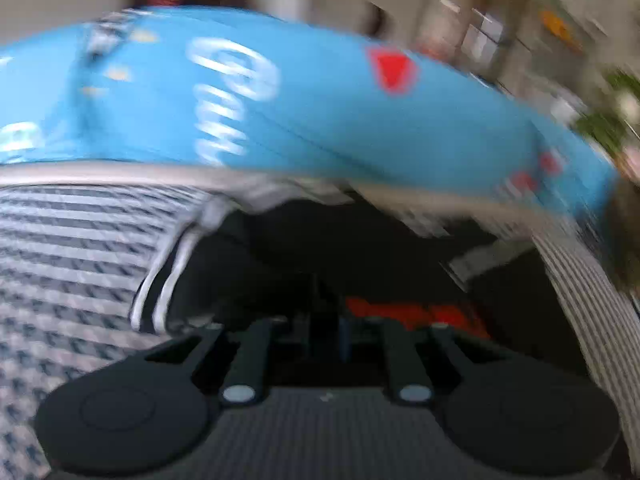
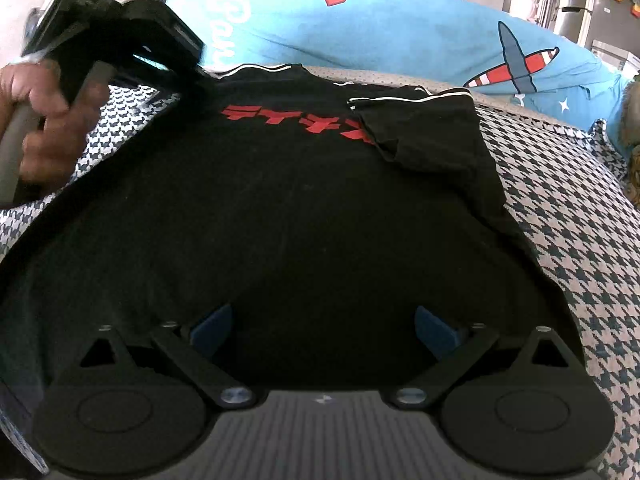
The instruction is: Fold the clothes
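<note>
Right wrist: right claw (image 2: 322, 330) wide over black shirt (image 2: 280, 208) on houndstooth bedcover (image 2: 568, 200).

A: The shirt (image 2: 280, 208) is black with red blocky lettering (image 2: 296, 122) across the chest and thin white piping on the sleeve edge and collar.

B: Yep, and the bed cover (image 2: 568, 208) under it is a dark blue and white houndstooth. At the far edge of the bed sits a sky-blue cloth (image 2: 400, 28) with white script, a red patch, white stars and a plane in grey-blue with red-and-white stripes.

A: The right gripper (image 2: 323, 330) is black with blue pads (image 2: 212, 330).
</note>
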{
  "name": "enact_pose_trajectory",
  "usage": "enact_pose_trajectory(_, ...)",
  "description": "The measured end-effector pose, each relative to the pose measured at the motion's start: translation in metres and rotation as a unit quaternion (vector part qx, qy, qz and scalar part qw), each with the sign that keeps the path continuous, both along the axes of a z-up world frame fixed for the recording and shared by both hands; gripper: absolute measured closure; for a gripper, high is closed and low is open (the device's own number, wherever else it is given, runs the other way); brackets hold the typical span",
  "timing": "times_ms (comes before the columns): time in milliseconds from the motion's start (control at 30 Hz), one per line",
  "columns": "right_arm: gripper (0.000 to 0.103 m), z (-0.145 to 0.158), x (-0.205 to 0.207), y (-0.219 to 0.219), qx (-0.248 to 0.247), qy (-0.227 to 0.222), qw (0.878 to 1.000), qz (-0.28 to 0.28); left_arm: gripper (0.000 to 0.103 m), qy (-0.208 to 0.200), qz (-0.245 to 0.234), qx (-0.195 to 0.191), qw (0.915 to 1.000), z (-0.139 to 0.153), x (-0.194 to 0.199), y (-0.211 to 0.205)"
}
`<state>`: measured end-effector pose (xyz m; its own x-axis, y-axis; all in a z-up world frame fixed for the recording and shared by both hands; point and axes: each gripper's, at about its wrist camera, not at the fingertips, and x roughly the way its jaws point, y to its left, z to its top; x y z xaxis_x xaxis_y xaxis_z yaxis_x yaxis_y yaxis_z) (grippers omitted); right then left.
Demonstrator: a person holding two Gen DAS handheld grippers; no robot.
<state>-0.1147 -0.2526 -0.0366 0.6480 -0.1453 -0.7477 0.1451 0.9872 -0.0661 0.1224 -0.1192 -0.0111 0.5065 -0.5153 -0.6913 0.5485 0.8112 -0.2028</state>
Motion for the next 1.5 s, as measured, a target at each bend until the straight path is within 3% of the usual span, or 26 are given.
enact_pose_trajectory(67, 0.004, 0.000, 0.000, 0.000, 0.000, 0.000, 1.000, 0.000, 0.084, -0.006, -0.026, 0.027, 0.9993, -0.005, -0.007, -0.010)
enact_pose_trajectory(133, 0.004, 0.000, 0.000, 0.000, 0.001, 0.001, 1.000, 0.000, 0.063, -0.003, -0.029, 0.023, 0.9993, -0.004, -0.008, -0.008)
enact_pose_trajectory(200, 0.004, 0.001, 0.000, 0.000, 0.001, 0.002, 1.000, 0.000, 0.048, -0.001, -0.031, 0.020, 0.9993, -0.003, -0.009, -0.007)
enact_pose_trajectory(300, 0.004, 0.001, 0.001, 0.000, -0.001, 0.002, 1.000, 0.000, 0.043, 0.031, -0.020, -0.020, 0.9991, 0.004, -0.003, 0.005)
enact_pose_trajectory(367, 0.004, 0.000, 0.001, 0.000, -0.001, 0.003, 1.000, 0.000, 0.035, 0.054, -0.008, -0.050, 0.9973, 0.010, 0.004, 0.015)
enact_pose_trajectory(433, 0.004, 0.000, 0.001, 0.000, -0.001, 0.003, 1.000, 0.000, 0.020, 0.071, 0.000, -0.079, 0.9944, 0.018, 0.007, 0.025)
enact_pose_trajectory(533, 0.004, 0.000, 0.002, 0.000, -0.001, 0.003, 1.000, 0.000, 0.014, 0.088, 0.001, -0.103, 0.9907, 0.026, 0.010, 0.035)
enact_pose_trajectory(767, 0.004, 0.001, 0.002, 0.001, -0.002, 0.005, 1.000, -0.002, 0.014, 0.070, 0.045, -0.095, 0.9920, 0.038, 0.016, 0.056)
enact_pose_trajectory(1133, 0.004, 0.002, 0.002, 0.002, -0.002, 0.007, 1.000, -0.004, 0.014, 0.116, 0.157, -0.096, 0.9760, 0.005, 0.056, 0.076)
enact_pose_trajectory(1300, 0.004, 0.002, 0.001, 0.001, -0.001, 0.008, 1.000, -0.003, 0.014, 0.123, 0.173, -0.095, 0.9727, -0.005, 0.069, 0.081)
enact_pose_trajectory(1433, 0.004, 0.002, 0.001, 0.001, -0.001, 0.008, 1.000, -0.003, 0.015, 0.117, 0.171, -0.083, 0.9747, -0.011, 0.072, 0.076)
enact_pose_trajectory(1500, 0.004, 0.002, 0.001, 0.001, 0.000, 0.008, 1.000, -0.003, 0.023, 0.110, 0.166, -0.080, 0.9767, -0.011, 0.071, 0.072)
